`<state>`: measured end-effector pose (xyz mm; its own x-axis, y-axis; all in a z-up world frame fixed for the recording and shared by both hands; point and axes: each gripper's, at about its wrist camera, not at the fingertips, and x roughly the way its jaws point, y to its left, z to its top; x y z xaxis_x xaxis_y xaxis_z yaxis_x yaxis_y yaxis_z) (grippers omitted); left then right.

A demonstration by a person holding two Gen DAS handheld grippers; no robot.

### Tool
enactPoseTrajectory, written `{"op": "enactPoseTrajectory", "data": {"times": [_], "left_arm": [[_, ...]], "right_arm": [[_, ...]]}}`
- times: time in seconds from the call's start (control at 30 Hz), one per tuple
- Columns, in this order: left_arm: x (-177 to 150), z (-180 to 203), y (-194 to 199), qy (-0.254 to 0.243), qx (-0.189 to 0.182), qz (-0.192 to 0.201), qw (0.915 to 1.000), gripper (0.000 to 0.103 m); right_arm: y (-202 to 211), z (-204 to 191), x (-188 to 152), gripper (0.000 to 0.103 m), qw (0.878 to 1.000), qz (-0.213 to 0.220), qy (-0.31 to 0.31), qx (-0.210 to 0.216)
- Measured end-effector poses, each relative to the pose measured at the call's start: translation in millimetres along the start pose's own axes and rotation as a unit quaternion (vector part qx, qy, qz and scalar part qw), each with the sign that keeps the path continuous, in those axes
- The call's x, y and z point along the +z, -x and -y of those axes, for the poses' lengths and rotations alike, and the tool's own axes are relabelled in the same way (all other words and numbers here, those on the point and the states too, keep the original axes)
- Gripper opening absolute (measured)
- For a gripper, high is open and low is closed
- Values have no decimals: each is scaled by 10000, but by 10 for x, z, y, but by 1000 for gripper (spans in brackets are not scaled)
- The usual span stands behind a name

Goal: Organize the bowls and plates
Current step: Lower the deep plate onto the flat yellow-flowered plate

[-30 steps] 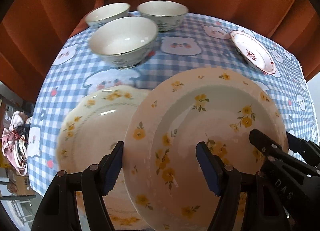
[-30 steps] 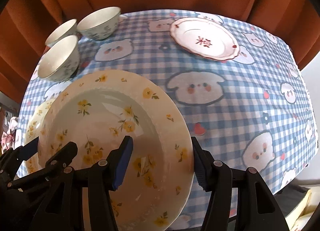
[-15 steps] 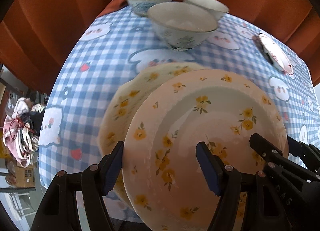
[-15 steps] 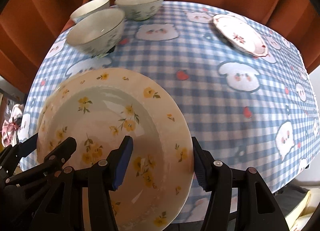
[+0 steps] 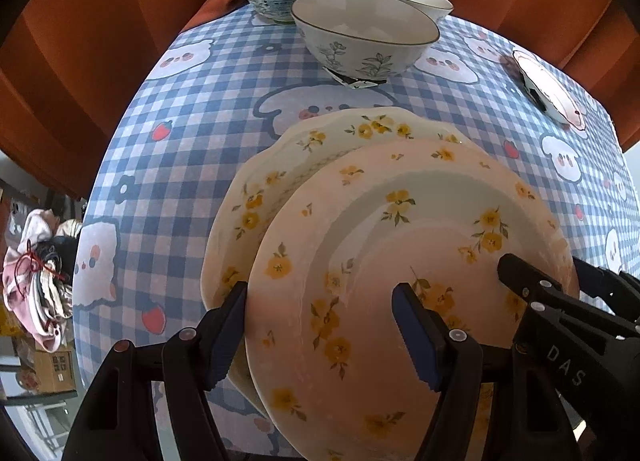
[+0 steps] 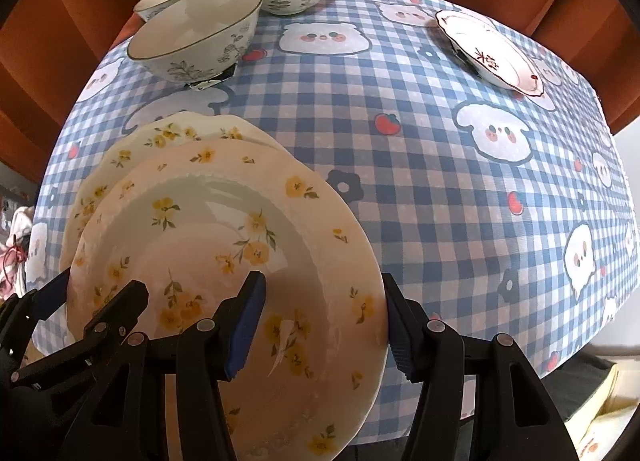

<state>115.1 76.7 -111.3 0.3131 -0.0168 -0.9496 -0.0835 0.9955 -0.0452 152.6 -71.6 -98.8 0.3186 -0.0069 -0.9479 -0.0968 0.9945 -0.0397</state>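
So the checked tablecloth takes up most of the view, and compared with a second ago both hands have swung the held floral plate over to the left side of the table, so it now hangs right above the second floral plate lying there instead of off to its side. To me that means the stacking step is nearly done: what's left is lowering it and letting go. The left gripper is clamped on the plate's left rim and the right gripper on its right rim, one pad over the face and one under the edge on each. I can't tell if the two plates are touching yet. Further back, three bowls sit close together, all empty and not nested. A smaller red-patterned plate, also empty, sits alone near the far right edge
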Motion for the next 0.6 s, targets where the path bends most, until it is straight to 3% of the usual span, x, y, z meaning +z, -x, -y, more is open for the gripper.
{"op": "enactPoseTrajectory", "data": {"times": [0.47,0.6], "left_arm": [[35,124,-88,-175,343,79,9992,78],[69,175,-103,-298,503,36,9983,85]], "right_arm": [[-46,42,63,62,9998,155,-78,-27],[-42,48,68,62,9999,130,-112,-1]]}}
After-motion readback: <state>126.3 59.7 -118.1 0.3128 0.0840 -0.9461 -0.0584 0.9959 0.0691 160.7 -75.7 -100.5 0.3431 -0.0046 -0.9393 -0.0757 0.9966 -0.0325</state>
